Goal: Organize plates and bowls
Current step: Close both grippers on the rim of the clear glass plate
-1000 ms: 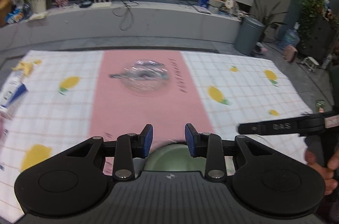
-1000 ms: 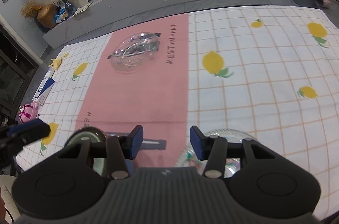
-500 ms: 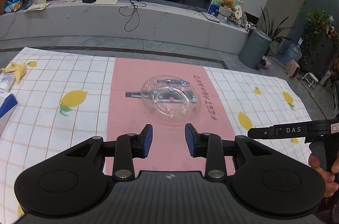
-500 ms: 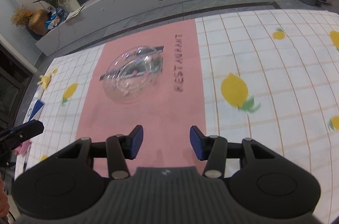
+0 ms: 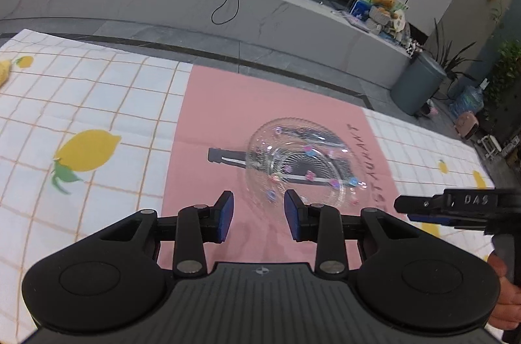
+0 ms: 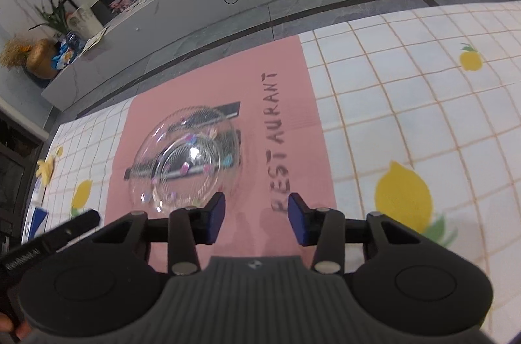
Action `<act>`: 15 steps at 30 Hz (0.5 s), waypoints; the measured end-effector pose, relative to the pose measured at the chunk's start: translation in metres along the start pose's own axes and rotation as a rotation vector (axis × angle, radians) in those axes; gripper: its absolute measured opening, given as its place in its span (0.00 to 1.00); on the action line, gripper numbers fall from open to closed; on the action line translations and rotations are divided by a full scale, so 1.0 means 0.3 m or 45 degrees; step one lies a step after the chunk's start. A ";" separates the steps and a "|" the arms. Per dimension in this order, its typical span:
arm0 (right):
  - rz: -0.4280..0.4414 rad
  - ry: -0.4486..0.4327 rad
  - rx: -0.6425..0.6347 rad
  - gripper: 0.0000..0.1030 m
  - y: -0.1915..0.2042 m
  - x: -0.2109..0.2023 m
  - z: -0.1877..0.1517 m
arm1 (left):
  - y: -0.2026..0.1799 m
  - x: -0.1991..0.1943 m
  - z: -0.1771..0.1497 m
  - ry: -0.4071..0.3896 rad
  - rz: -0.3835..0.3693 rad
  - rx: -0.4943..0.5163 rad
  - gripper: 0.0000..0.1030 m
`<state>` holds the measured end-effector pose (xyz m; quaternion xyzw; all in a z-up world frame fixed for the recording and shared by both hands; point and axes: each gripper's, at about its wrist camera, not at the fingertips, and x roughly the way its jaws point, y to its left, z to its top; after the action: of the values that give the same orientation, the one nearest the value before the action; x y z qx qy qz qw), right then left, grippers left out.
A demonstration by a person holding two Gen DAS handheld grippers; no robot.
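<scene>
While both grippers point down at the lemon-print cloth [image 5: 97,90], neither holds anything. Left gripper [image 5: 259,215]: jaws parted, nothing between the blue pads, tips just short of the clear glass plate [image 5: 306,169]. Right gripper [image 6: 257,222]: jaws parted and empty, having just been closing a little; its left pad sits at the plate's [image 6: 185,161] near rim. The plate lies flat on the pink centre strip [image 6: 215,103], toward the cloth's far edge, beside the printed lettering [image 6: 278,142].
</scene>
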<state>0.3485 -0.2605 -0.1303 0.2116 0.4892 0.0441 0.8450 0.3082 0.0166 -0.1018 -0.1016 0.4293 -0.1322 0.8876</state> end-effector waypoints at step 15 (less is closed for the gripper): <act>0.062 -0.008 0.045 0.28 0.008 0.170 0.070 | 0.054 0.146 0.017 -0.011 0.001 -0.116 0.30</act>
<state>0.3931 -0.2505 -0.1614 0.2388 0.4818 0.0553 0.8413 0.3408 0.0180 -0.1357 -0.1425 0.4312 -0.1117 0.8839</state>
